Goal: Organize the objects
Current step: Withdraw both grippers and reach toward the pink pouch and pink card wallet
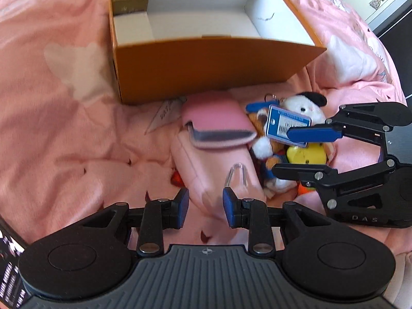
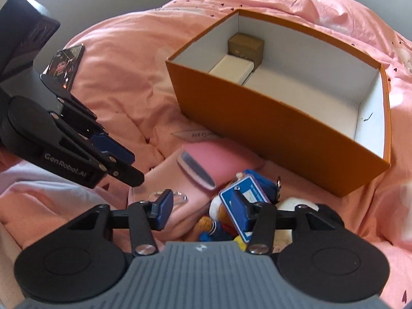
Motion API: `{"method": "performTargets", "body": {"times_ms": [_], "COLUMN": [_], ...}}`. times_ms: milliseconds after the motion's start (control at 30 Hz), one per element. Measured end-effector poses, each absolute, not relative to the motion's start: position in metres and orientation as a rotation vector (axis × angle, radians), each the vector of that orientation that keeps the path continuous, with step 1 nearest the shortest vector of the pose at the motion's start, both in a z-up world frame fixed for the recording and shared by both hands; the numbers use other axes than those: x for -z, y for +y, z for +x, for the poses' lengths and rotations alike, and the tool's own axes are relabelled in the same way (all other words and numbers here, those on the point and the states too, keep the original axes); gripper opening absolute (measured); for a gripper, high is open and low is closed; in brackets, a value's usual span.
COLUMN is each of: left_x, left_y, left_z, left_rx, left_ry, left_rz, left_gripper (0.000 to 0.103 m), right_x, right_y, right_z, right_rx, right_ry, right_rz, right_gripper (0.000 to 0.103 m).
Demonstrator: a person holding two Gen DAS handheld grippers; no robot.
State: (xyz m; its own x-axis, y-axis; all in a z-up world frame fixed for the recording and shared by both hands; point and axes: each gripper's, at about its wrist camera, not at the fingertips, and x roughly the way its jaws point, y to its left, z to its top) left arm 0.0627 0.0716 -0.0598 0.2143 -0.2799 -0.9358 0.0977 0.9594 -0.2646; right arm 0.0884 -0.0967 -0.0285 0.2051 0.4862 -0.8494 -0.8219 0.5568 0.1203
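My left hand-held gripper (image 1: 206, 203) hovered with its jaws slightly parted and nothing between them, above the pink pouch (image 1: 219, 128); my right hand-held gripper (image 2: 200, 207) hung released over the pile of plush toys (image 1: 291, 139) and a blue card (image 1: 285, 126). The orange box (image 2: 270, 118) on the bed (image 1: 51, 103) held only a brown box (image 2: 246, 45) and a white one (image 2: 230, 70) at its far left end, so I judged most sorting remained.
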Motion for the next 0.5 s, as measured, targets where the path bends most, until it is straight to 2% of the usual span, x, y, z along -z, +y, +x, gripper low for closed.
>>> {"method": "performTargets", "body": {"times_ms": [33, 233, 500], "left_x": [0.061, 0.064, 0.075], "left_y": [0.073, 0.073, 0.065], "left_z": [0.060, 0.046, 0.044], "left_rx": [0.273, 0.322, 0.397], "left_ry": [1.341, 1.364, 1.385], "left_rz": [-0.166, -0.176, -0.200], "left_gripper": [0.039, 0.047, 0.049], "right_x": [0.030, 0.042, 0.057], "right_y": [-0.098, -0.100, -0.090], "right_z": [0.087, 0.079, 0.072], "right_rx": [-0.950, -0.978, -1.052], "right_ry": [1.019, 1.135, 1.259], "right_rz": [-0.397, -0.409, -0.442], "right_gripper": [0.042, 0.040, 0.039]}}
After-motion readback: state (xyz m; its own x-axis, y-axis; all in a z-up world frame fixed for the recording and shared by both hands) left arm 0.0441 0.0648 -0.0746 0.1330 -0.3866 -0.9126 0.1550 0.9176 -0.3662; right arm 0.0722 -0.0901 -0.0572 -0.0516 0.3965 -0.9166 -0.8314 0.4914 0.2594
